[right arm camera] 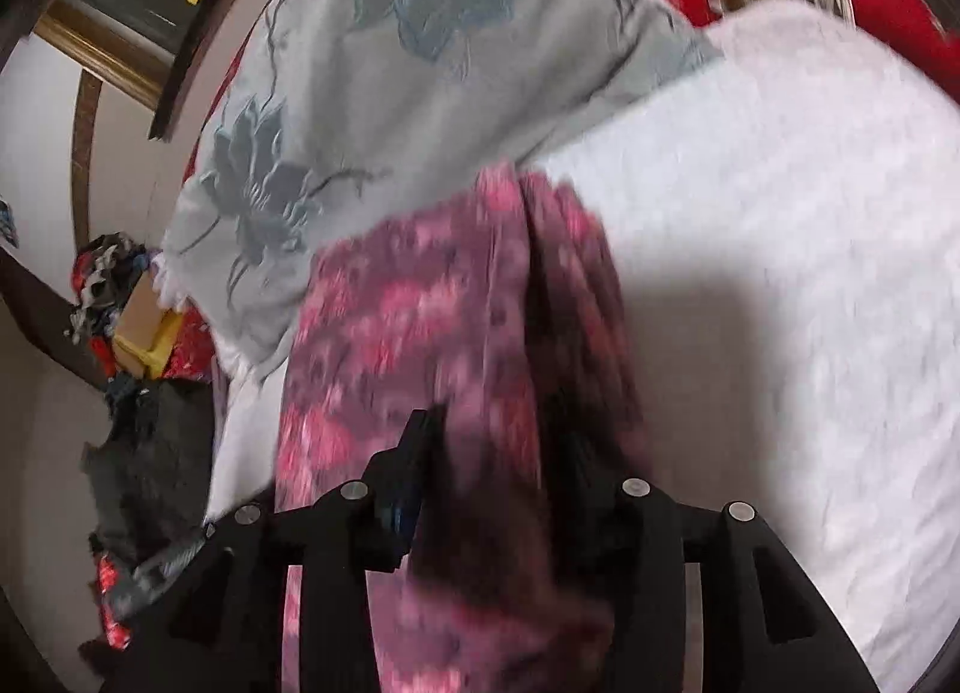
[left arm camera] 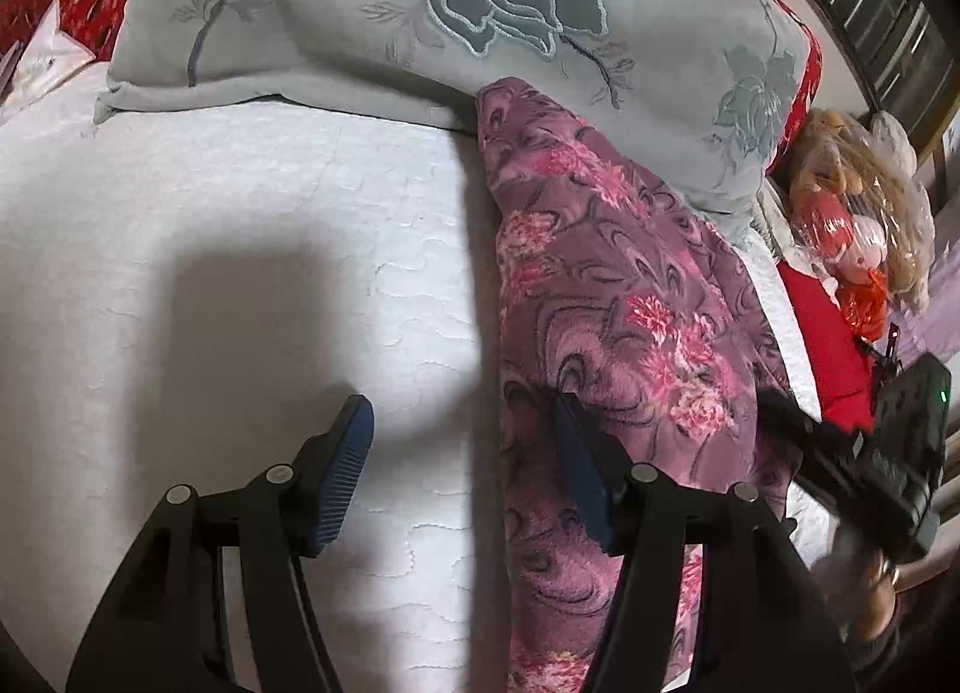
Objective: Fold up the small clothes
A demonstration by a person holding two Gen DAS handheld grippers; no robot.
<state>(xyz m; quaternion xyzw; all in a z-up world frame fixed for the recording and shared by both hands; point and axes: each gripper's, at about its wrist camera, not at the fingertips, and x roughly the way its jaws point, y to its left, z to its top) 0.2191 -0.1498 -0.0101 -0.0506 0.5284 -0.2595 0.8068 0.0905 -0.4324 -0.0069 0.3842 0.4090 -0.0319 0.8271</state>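
A: Where's the garment?
B: The garment (left arm camera: 624, 297), purple with pink flowers, lies in a long strip on the white bed (left arm camera: 240, 249). Its far end touches the grey pillow (left arm camera: 372, 33), and its left edge runs straight beside bare quilt.
A: And the left claw (left arm camera: 465, 453)?
B: Wide open, holding nothing. One blue pad is over bare quilt, the other over the cloth's left edge.
A: The right claw (right arm camera: 504, 441)?
B: Its view is blurred. The garment (right arm camera: 420, 321) fills the space between the fingers, with a dark fold down the middle. The left finger shows, the right is lost in shadow, so I cannot tell whether it grips.
A: Room to move?
B: Open quilt to the garment's left in the left view. On its other side, a red cloth (left arm camera: 834, 333) and a bagged toy (left arm camera: 852, 213) sit near.
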